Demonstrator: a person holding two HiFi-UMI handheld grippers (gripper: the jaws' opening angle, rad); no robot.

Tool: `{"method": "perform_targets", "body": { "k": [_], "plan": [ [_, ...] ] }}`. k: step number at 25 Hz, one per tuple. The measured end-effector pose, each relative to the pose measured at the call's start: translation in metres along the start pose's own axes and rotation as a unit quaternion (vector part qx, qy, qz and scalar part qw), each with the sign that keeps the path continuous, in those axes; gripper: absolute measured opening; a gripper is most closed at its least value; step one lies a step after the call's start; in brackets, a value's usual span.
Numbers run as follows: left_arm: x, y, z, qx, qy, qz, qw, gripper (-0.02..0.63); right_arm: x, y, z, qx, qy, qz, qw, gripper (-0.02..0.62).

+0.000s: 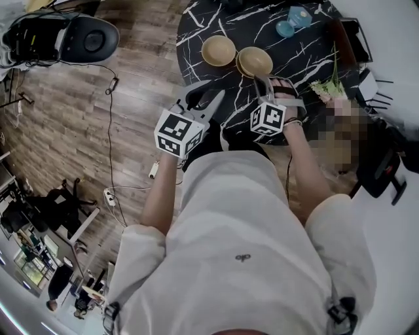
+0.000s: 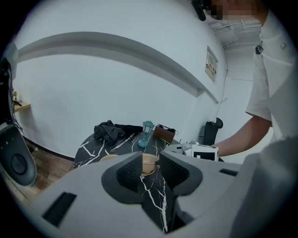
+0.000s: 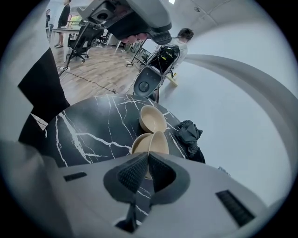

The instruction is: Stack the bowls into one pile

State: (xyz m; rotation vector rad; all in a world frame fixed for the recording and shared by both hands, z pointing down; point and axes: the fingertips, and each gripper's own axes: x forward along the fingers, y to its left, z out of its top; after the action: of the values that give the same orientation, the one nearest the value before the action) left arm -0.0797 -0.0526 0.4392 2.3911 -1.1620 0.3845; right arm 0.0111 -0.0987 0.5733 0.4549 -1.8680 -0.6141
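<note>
Three tan bowls are on the black marble table [image 1: 308,52]. One bowl [image 1: 218,50] [image 3: 152,118] stands alone. To its right, a tilted bowl [image 1: 257,60] [image 3: 159,142] leans into another bowl [image 1: 239,60] [image 3: 138,144]. My right gripper [image 1: 265,81] [image 3: 148,156] is shut on the tilted bowl's near rim. My left gripper [image 1: 215,99] [image 2: 148,160] hovers open over the table's near edge with nothing between its jaws. In the left gripper view, the bowl pair [image 2: 150,163] shows in the distance.
A blue lantern [image 1: 292,19] [image 2: 147,132], a dark cloth [image 2: 111,130] [image 3: 188,132] and a brown box [image 2: 164,132] are at the table's far side. Flowers [image 1: 327,88] lie at its right. On the wooden floor to the left are cables and a black device [image 1: 85,39].
</note>
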Motion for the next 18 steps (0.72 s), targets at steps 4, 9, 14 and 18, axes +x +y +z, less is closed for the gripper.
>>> {"method": "perform_targets", "body": {
  "k": [4,9,14,18],
  "plan": [
    [-0.0016,0.0008,-0.0008,0.0,0.0,0.001,1.0,0.106,0.0032,0.0057,-0.0002,-0.002,0.003,0.012,1.0,0.014],
    [-0.0049,0.0033,-0.0012,0.002,0.002,0.003,1.0,0.107,0.0056,0.008,0.0029,0.009,0.002,0.023,1.0,0.014],
    [-0.0036,0.0036,-0.0034,0.003,0.004,0.001,1.0,0.107,0.0063,0.0094,0.0035,0.034,-0.005,0.03,0.999,0.032],
    [-0.0018,0.001,-0.0037,0.004,0.005,-0.005,1.0,0.107,0.0034,0.0094,0.003,0.047,-0.009,0.031,0.998,0.057]
  ]
}}
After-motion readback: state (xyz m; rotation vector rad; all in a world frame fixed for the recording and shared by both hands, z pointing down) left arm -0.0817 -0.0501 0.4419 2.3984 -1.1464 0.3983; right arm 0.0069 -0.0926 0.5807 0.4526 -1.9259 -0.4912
